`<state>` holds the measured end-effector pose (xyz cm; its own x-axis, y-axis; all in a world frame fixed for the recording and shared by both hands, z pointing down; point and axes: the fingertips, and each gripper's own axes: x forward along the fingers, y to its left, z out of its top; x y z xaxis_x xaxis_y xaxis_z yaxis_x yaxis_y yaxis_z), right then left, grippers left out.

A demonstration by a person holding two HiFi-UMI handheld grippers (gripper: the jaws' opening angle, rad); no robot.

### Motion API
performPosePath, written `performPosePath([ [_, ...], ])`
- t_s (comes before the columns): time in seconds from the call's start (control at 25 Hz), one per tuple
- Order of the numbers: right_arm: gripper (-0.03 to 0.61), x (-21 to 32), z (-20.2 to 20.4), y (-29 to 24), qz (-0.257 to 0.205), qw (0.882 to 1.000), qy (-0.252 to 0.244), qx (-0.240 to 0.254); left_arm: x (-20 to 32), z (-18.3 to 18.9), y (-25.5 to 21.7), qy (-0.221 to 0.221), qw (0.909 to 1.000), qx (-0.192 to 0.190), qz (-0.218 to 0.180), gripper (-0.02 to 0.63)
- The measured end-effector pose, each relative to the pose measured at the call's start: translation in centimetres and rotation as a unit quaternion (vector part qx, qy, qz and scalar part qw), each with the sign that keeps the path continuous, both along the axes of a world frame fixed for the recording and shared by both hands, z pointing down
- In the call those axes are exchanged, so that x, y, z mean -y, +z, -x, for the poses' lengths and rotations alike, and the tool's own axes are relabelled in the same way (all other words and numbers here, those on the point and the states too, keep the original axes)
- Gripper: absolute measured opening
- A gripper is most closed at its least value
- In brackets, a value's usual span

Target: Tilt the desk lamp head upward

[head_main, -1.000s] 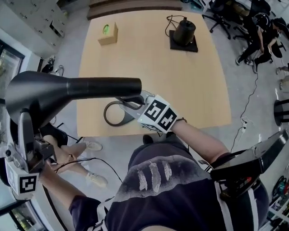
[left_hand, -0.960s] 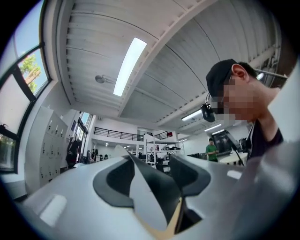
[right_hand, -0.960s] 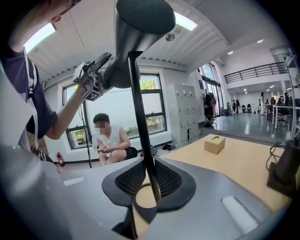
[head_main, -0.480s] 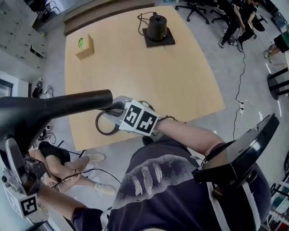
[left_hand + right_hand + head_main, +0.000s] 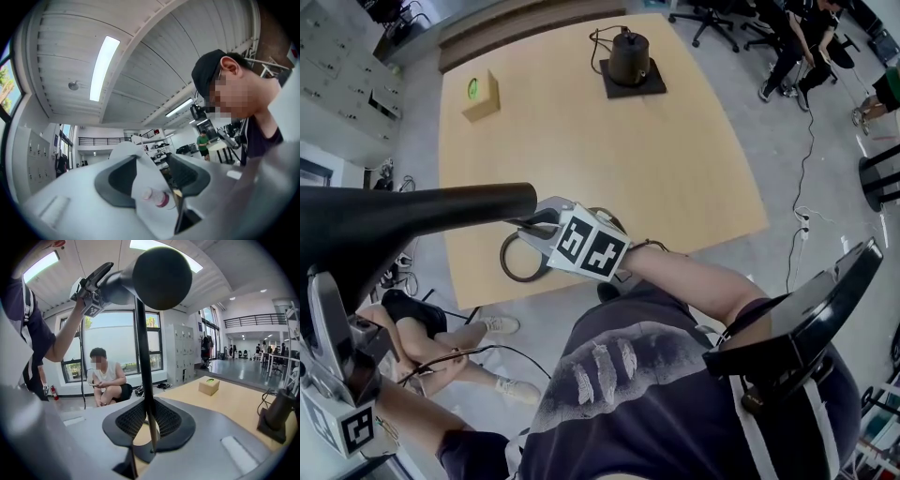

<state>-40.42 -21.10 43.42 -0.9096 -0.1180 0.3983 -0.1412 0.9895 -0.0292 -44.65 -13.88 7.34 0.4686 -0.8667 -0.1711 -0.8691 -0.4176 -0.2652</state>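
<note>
The tilting step itself looks to be in hand, with both tools set on the lamp. The lamp stands at the near edge of the worktop [image 5: 581, 141] on its ring-shaped base [image 5: 517, 267]. Its long black lamp head [image 5: 412, 211] reaches out to the left, past the worktop's edge and over the floor, lying roughly level. The right tool [image 5: 147, 420] is closed on the thin stem [image 5: 142, 343] low down, just above the base, with the pads pressed on either side of it. The left tool [image 5: 150, 176] is at the wide end of the lamp head. Its jaws stand fairly wide but are clamped on the shade's wall, which shows white between the pads, so it appears to grip the rim rather than hang open. The next move probably calls for the left tool to carry that wide end upward in an arc about the joint where head meets stem. Meanwhile the right tool would hold the stem firm. Because the base sits so close to the edge, a lift that drags sideways could slide or tip the lamp, so the pull should follow the joint's own swing.
</note>
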Motion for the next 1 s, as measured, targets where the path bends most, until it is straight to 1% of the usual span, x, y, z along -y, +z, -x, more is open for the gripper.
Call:
performPosePath([
  [0.12, 0.043, 0.3, 0.1, 0.0, -0.005, 1.0, 0.002, -0.011, 0.3, -0.1, -0.1, -0.002, 1.0, 0.002, 0.007, 0.218],
  [0.24, 0.043, 0.6, 0.7, 0.3, -0.006, 1.0, 0.003, -0.011, 0.8, 0.7, 0.1, -0.008, 0.9999, 0.004, 0.01, 0.212],
  [0.32, 0.043, 0.6, 0.8, 0.3, -0.007, 1.0, 0.01, -0.008, 0.7, 1.1, 0.1, -0.013, 0.9999, 0.002, 0.01, 0.201],
  [0.4, 0.044, 0.1, 0.5, -0.2, -0.01, 1.0, 0.012, -0.005, 0.2, 1.3, -0.3, -0.024, 0.9996, -0.008, 0.009, 0.189],
  [0.48, 0.044, -0.4, 0.2, -0.8, -0.014, 1.0, 0.009, 0.001, -0.4, 1.6, -0.7, -0.037, 0.9991, -0.017, 0.007, 0.19],
  [0.56, 0.051, -0.9, 0.1, -0.9, -0.005, 1.0, 0.005, 0.018, -0.9, 1.6, -0.6, -0.045, 0.9989, -0.012, 0.004, 0.19],
  [0.6, 0.082, -1.0, 0.1, -0.9, 0.01, 0.999, 0.004, 0.03, -1.1, 1.5, -0.6, -0.046, 0.9989, -0.008, 0.002, 0.192],
  [0.64, 0.136, -1.0, -0.1, -0.9, 0.028, 0.999, 0.005, 0.043, -1.3, 1.5, -0.5, -0.048, 0.9988, -0.006, -0.002, 0.196],
  [0.68, 0.161, -0.8, -0.4, -1.2, 0.043, 0.997, 0.012, 0.058, -1.6, 1.6, -0.5, -0.051, 0.9986, -0.005, -0.006, 0.211],
  [0.72, 0.169, -0.5, -0.8, -1.6, 0.049, 0.996, 0.021, 0.072, -2.0, 1.8, -0.6, -0.058, 0.9983, -0.006, -0.011, 0.239],
  [0.8, 0.181, 0.3, -1.8, -2.7, 0.046, 0.994, 0.037, 0.091, -3.4, 2.7, -0.5, -0.078, 0.9966, -0.01, -0.025, 0.287],
  [0.88, 0.189, 0.8, -2.9, -3.3, 0.041, 0.993, 0.049, 0.097, -5.7, 3.6, 0.1, -0.106, 0.9935, -0.006, -0.041, 0.295],
  [1.0, 0.179, 1.0, -4.8, -3.1, 0.043, 0.992, 0.064, 0.097, -9.3, 4.4, 1.9, -0.155, 0.9859, -0.004, -0.061, 0.296],
])
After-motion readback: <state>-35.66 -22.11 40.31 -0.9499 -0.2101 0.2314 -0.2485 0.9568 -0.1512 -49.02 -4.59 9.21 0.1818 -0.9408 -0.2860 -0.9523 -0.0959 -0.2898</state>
